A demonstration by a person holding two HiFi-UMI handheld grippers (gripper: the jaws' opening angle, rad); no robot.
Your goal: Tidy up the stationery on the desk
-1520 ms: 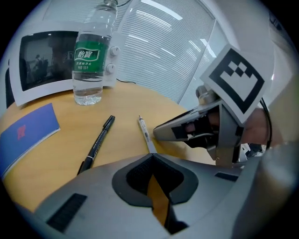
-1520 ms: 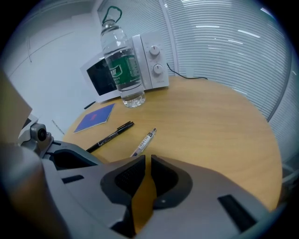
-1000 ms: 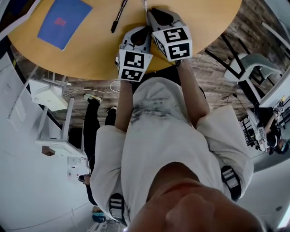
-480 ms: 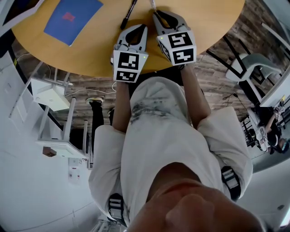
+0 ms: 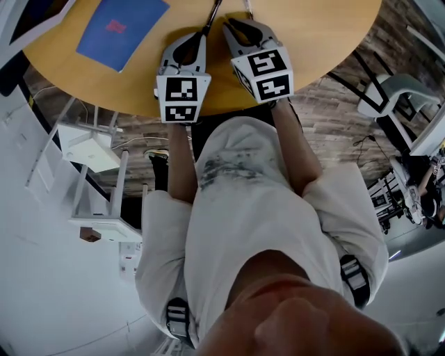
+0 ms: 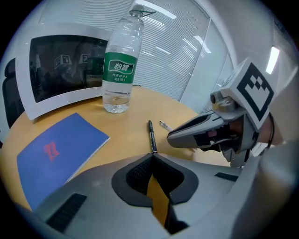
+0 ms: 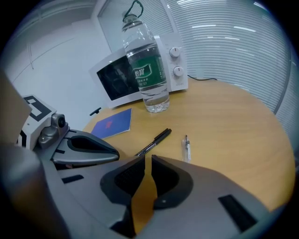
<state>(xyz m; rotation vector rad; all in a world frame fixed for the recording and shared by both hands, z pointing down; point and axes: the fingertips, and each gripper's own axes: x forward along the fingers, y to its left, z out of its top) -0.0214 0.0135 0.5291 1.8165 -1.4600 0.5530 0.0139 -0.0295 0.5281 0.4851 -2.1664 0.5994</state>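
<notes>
A black pen (image 6: 151, 136) lies on the round wooden desk (image 5: 313, 35), and a small clear pen (image 7: 187, 148) lies just to its right. Further left rests a blue notebook (image 5: 122, 31). My left gripper (image 6: 152, 157) is shut and empty, its tip right at the near end of the black pen (image 5: 211, 14). Close beside it on the right, my right gripper (image 7: 144, 159) is also shut with nothing held, hovering short of both pens. In the head view the left gripper (image 5: 197, 38) and right gripper (image 5: 229, 24) reach side by side over the desk's near edge.
A water bottle (image 6: 121, 60) with a green label stands at the back of the desk in front of a white microwave (image 6: 60, 70). The desk edge (image 5: 208, 111) curves just under the grippers. Chairs and a white shelf stand on the floor around.
Both grippers have moved forward over the desk. The left one has shifted left, so its tip now lines up with the black pen's near end.
</notes>
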